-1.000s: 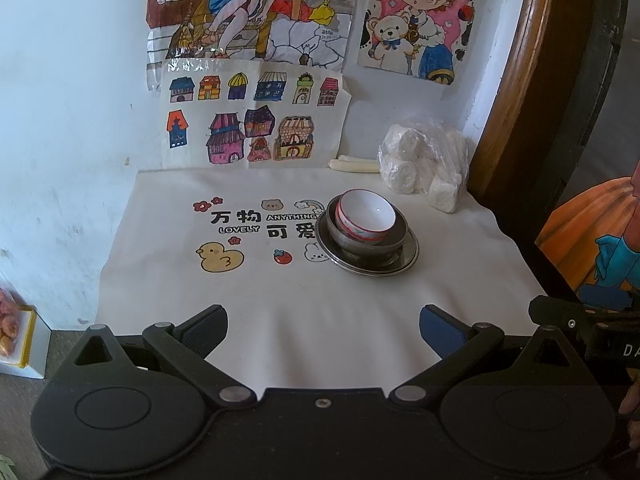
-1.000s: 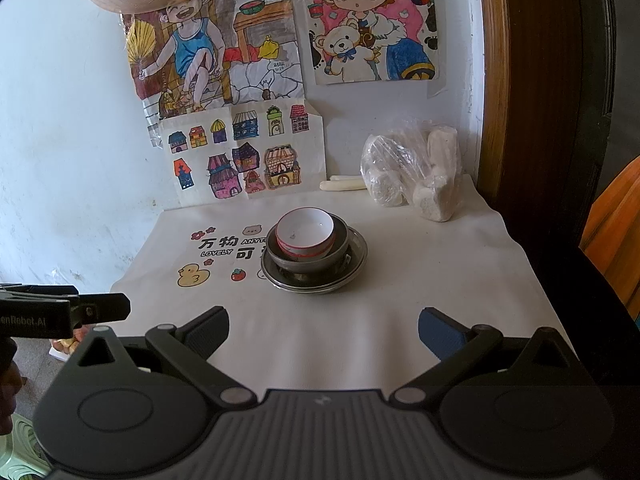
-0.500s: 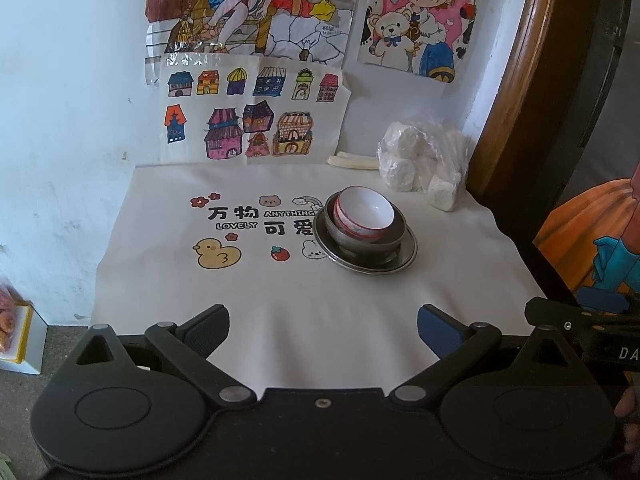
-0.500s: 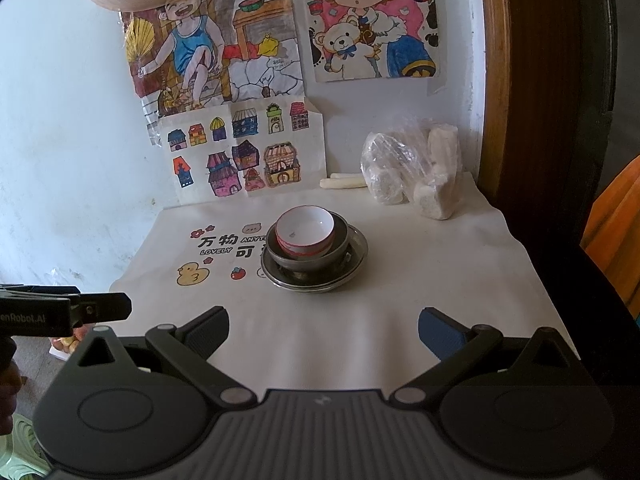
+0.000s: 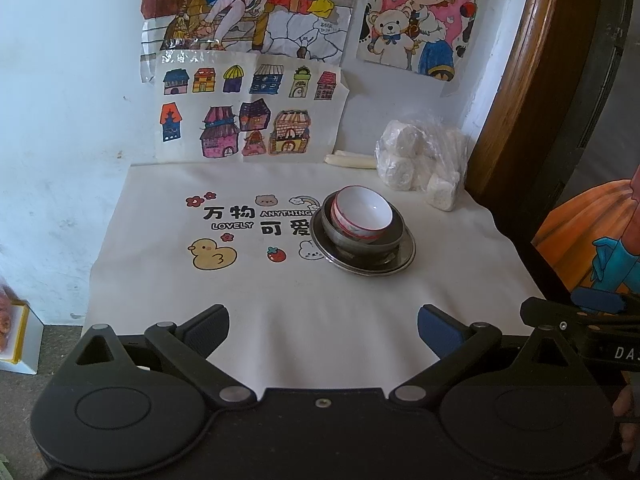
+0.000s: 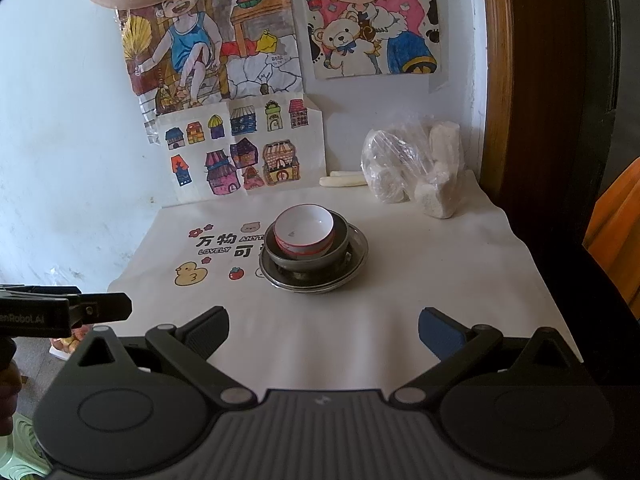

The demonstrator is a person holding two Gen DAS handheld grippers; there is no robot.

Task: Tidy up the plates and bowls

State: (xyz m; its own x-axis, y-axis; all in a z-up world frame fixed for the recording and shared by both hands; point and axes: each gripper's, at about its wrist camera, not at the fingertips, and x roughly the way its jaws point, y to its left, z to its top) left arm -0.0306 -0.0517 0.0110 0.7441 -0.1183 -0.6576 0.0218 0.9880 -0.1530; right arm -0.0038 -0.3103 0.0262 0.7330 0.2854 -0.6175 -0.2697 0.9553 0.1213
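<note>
Over the last second little has altered: the stack of dishes has kept its place on the cloth, and both wrist views have drifted back only slightly, the crockery sitting a shade farther off than before.

The left gripper stands with its jaws spread wide and nothing between them; the right gripper is likewise wide open and empty. Both hang over the near edge of the tablecloth, well apart from the stack.

The stack sits right of centre on the cloth, partly covering the printed lettering. The white bowl with red trim rests, somewhat tilted, inside the grey metal bowl, which sits on the metal plate. A plastic bag of white lumps lies at the far right by the wall.

Judgement: the dishes appear already nested and neither tool is engaged, so the organising looks complete or nearly so. The tilt of the top bowl is the only visible irregularity.
</note>
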